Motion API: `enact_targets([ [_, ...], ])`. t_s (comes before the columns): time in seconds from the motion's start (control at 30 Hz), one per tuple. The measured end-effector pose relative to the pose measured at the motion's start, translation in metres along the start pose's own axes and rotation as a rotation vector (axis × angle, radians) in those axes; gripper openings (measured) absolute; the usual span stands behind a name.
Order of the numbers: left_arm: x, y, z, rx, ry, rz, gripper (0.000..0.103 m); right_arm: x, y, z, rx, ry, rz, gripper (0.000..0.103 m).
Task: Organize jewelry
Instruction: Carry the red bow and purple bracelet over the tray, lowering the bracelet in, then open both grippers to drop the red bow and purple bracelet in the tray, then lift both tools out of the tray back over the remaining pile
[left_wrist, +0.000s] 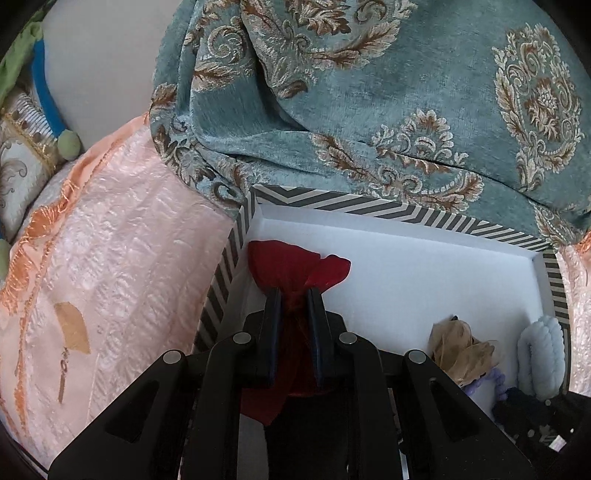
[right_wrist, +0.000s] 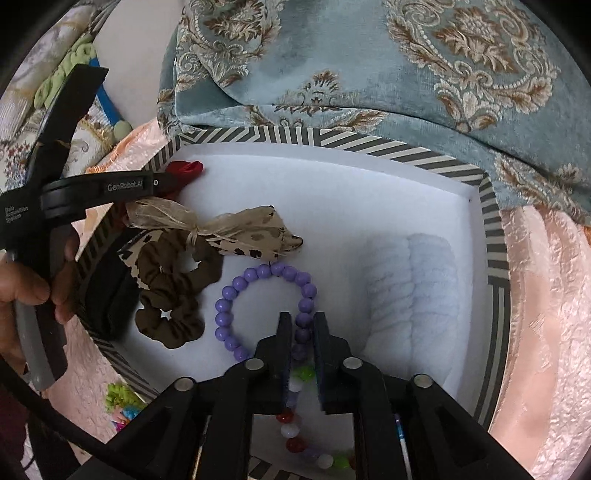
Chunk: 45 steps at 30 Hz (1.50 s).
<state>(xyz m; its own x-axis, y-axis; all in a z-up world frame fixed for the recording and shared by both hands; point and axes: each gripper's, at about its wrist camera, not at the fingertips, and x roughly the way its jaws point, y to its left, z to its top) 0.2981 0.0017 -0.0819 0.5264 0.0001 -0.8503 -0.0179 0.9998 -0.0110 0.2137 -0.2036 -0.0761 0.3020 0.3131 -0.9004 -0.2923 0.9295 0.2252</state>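
Light was soft and even, daylight-like, no hard glare. White box floor (left_wrist: 424, 280) read bright, nearly washed out, in both views. My grippers' black bodies went near-featureless in the low foreground. Shadow stayed faint: a soft grey band along the inner box wall (right_wrist: 469, 221). Fisheye bent the striped rim (right_wrist: 495, 280) into a curve, and dark vignette cut the corners. Blue drape (left_wrist: 406, 92) stayed fairly sharp; pink cloth (left_wrist: 122, 240) smeared toward the edge.
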Motion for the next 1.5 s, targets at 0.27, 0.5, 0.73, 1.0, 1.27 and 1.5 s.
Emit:
enact_targets([
  [0.27,-0.032,0.007,-0.008,-0.036,-0.036,-0.046,0.056,-0.027,0.007,-0.011,0.027,-0.041,0.036,0.041],
  [0.5,-0.081,0.01,-0.03,-0.019,-0.085,-0.033,0.056,-0.065,0.021,-0.026,0.052,-0.103,0.036,0.044],
  [0.73,-0.134,0.01,-0.068,0.001,-0.145,-0.033,0.057,-0.101,0.04,-0.048,0.077,-0.152,0.017,0.047],
  [1.0,-0.177,-0.001,-0.113,0.044,-0.199,0.006,0.057,-0.137,0.051,-0.071,0.084,-0.213,-0.018,0.063],
  [1.27,-0.202,-0.005,-0.15,0.036,-0.213,0.008,0.057,-0.162,0.055,-0.094,0.094,-0.249,-0.059,0.063],
  [1.5,-0.214,-0.009,-0.169,0.044,-0.222,0.003,0.057,-0.178,0.056,-0.112,0.105,-0.265,-0.07,0.066],
])
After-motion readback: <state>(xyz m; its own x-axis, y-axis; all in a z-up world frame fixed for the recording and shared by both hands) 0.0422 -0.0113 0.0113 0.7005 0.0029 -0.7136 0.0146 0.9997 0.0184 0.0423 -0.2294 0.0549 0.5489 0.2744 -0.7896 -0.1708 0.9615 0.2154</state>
